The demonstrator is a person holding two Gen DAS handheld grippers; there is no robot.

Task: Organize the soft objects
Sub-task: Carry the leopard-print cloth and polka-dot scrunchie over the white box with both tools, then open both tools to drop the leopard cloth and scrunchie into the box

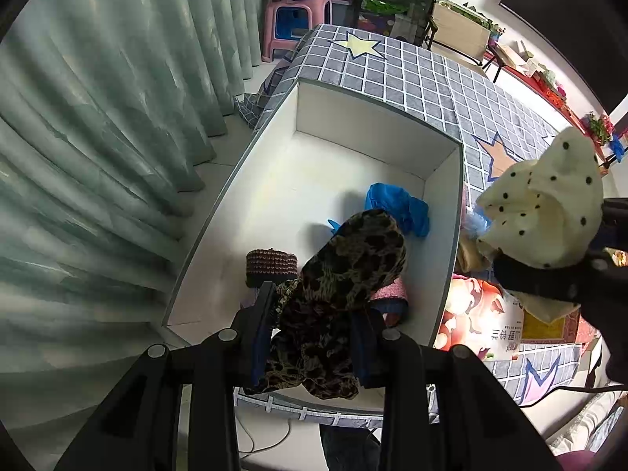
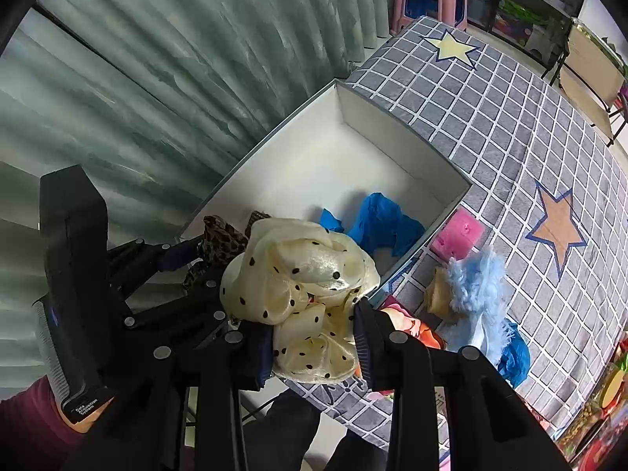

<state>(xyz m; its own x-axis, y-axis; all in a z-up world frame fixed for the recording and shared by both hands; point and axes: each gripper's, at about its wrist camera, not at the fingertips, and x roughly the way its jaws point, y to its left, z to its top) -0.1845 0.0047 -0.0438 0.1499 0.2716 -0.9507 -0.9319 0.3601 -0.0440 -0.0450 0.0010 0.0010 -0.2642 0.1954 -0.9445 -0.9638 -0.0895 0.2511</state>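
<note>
1. Left wrist view: a leopard-print cloth (image 1: pixel 337 286) is clamped between the nearly closed fingers of the left gripper (image 1: pixel 318 314), above the near end of the white box (image 1: pixel 251 180). A blue cloth (image 1: pixel 396 208) and a striped knitted piece (image 1: pixel 271 265) are seen lying inside the box.

2. Right wrist view: a cream polka-dot cloth (image 2: pixel 306 298) is pinched in the closed right gripper (image 2: pixel 314 333), over the box's near corner. A fluffy light-blue item (image 2: pixel 477 286) and a pink block (image 2: pixel 459 235) are seen on the checked tablecloth (image 2: pixel 490 117), beside the box.

The black box (image 2: pixel 74 286) on the other hand-held gripper has small white words near its bottom end: "Data Acquisition System". Next to the white box (image 1: pixel 447 259), a flowery packet (image 1: pixel 482 322) shows big upside-down Chinese letters, too hard to read.
</note>
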